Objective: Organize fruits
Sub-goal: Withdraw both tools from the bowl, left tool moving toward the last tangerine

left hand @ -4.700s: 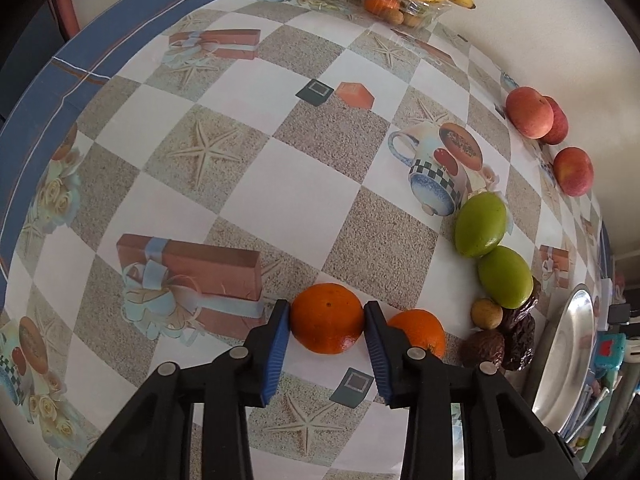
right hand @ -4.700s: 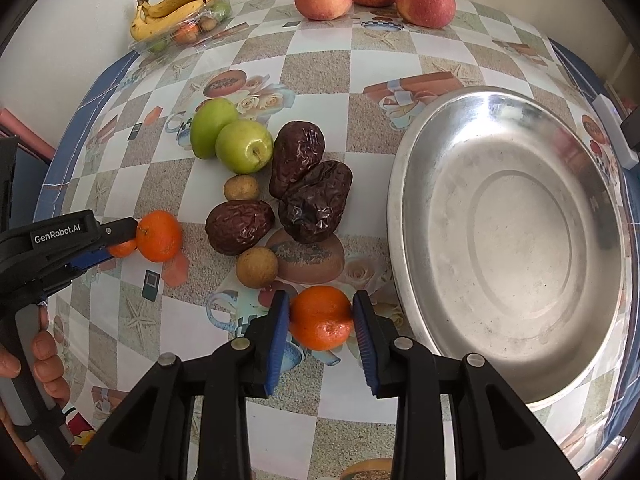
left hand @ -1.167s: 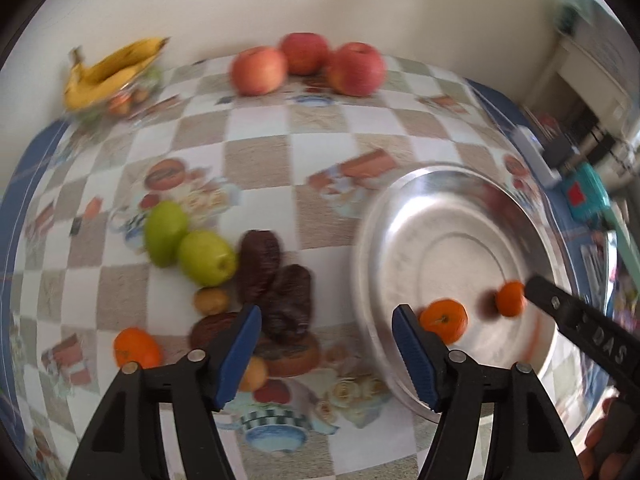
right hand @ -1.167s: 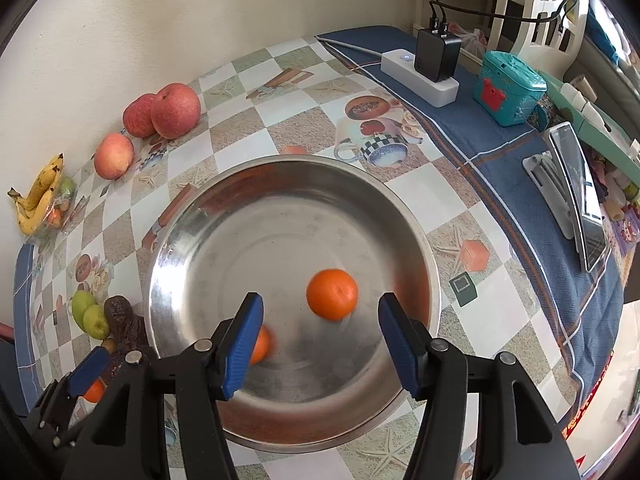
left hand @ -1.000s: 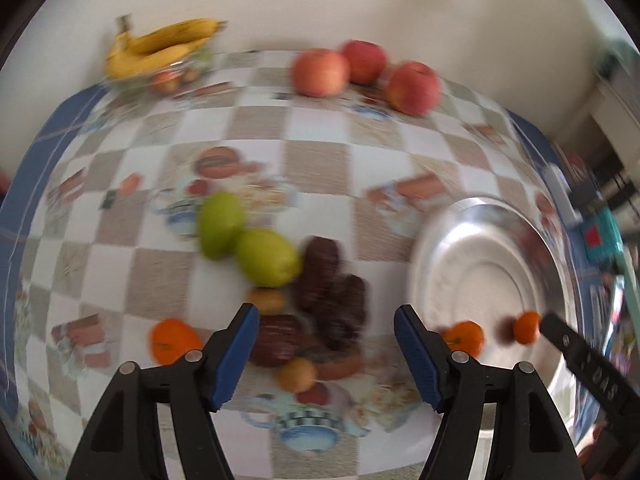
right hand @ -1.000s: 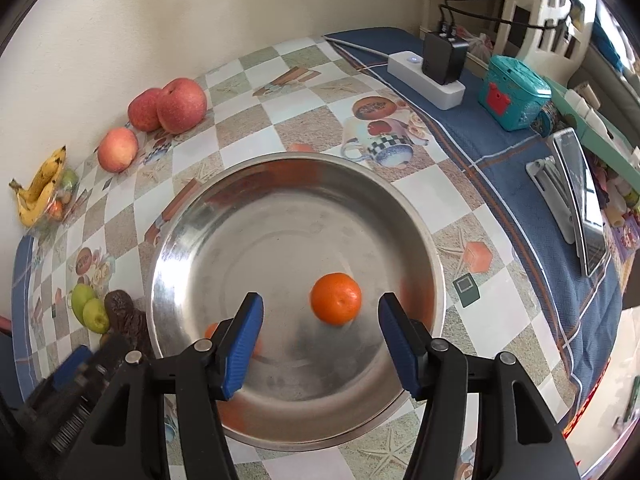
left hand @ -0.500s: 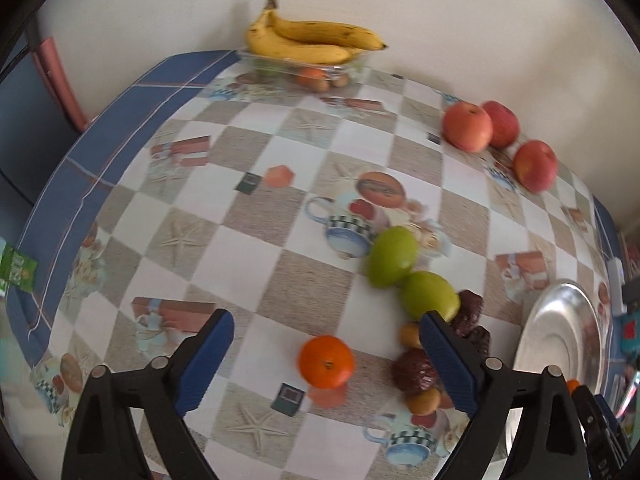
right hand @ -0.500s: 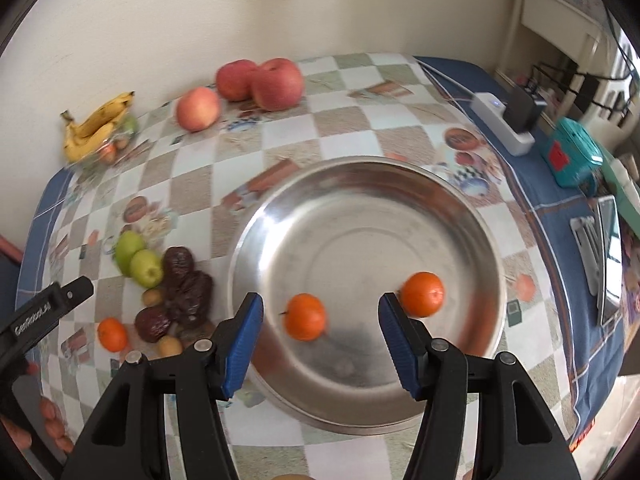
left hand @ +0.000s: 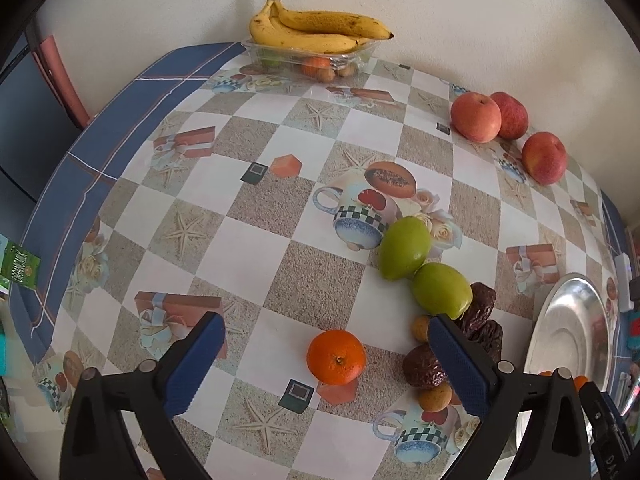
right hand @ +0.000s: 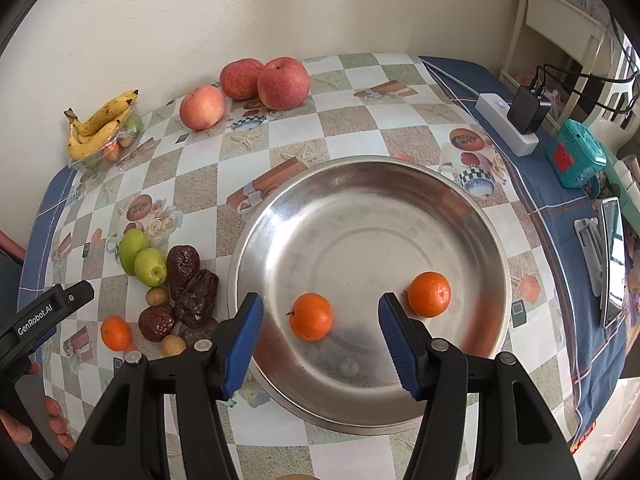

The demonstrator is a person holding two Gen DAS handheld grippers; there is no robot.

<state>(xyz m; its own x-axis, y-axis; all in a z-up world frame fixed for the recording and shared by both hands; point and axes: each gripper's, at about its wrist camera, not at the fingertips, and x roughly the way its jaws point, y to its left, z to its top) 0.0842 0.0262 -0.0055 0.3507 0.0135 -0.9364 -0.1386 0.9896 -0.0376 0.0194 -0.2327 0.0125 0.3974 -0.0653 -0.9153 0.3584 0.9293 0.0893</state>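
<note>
Left wrist view: the left gripper [left hand: 324,364] has just been opening its jaws wide, nothing gripped; the loose orange [left hand: 336,357] lies on the table [left hand: 248,264] between them, lower centre.

Right wrist view: the right gripper [right hand: 320,338], jaws parted and empty, hovers over the bowl [right hand: 460,208] with two oranges [right hand: 311,316].

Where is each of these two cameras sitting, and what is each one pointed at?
Left wrist: rides the left gripper, looking steeply down at an orange on the tablecloth; its open, just-widened fingers show.
Right wrist: rides the right gripper, looking down into the steel bowl; its open fingers and a hand show.
Shared: bananas, bowl, that orange.
</note>
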